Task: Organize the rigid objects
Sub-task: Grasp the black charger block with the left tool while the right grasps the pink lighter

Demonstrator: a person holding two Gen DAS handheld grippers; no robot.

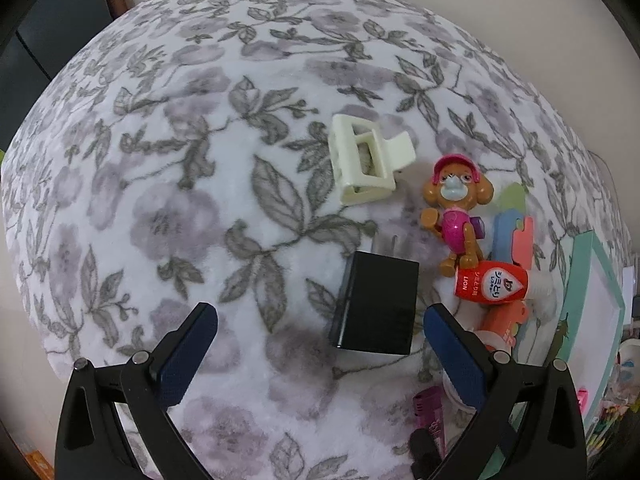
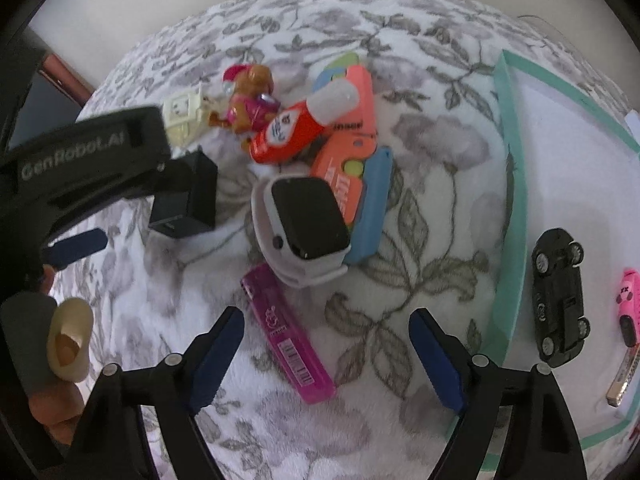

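black charger (image 1: pixel 376 304) flat on blanket | cream hair clip (image 1: pixel 366 159) beyond | toy dog (image 1: pixel 456 212) (supine) beside
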